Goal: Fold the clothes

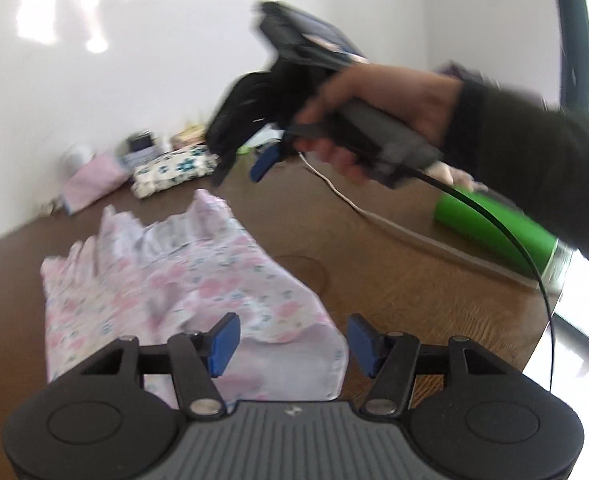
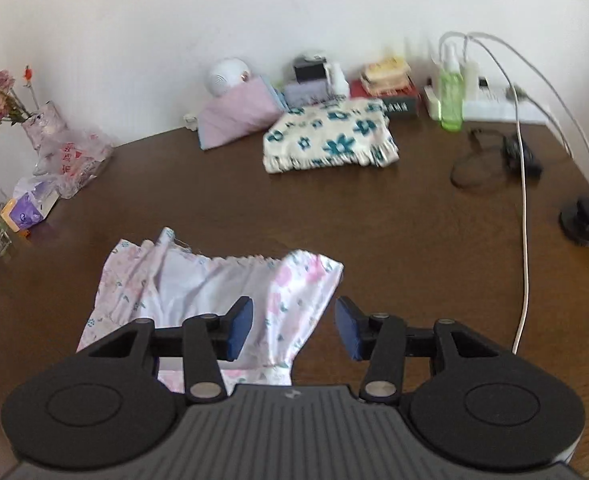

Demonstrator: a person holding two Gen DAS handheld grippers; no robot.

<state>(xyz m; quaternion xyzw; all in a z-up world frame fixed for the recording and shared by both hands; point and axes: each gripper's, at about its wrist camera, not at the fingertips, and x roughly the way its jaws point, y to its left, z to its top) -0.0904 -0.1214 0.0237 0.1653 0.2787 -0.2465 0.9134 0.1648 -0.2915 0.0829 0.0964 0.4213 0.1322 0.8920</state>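
Both tools are released: left tool [image 1: 292, 344], right tool [image 2: 293, 330]. The pink floral cotton garment [image 2: 214, 300] lies partly hidden behind them on the dark wooden bench [image 2: 374, 220]; the red box's lettering is unreadable.

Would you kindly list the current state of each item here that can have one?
Left claw: open, empty, above the pink floral garment.
Right claw: open, empty.
Pink floral garment: rumpled on the table, not folded.
Blue-patterned cloth: folded, lying flat.
Pink cloth: folded, propped against things behind it.
Green spray bottle: upright.
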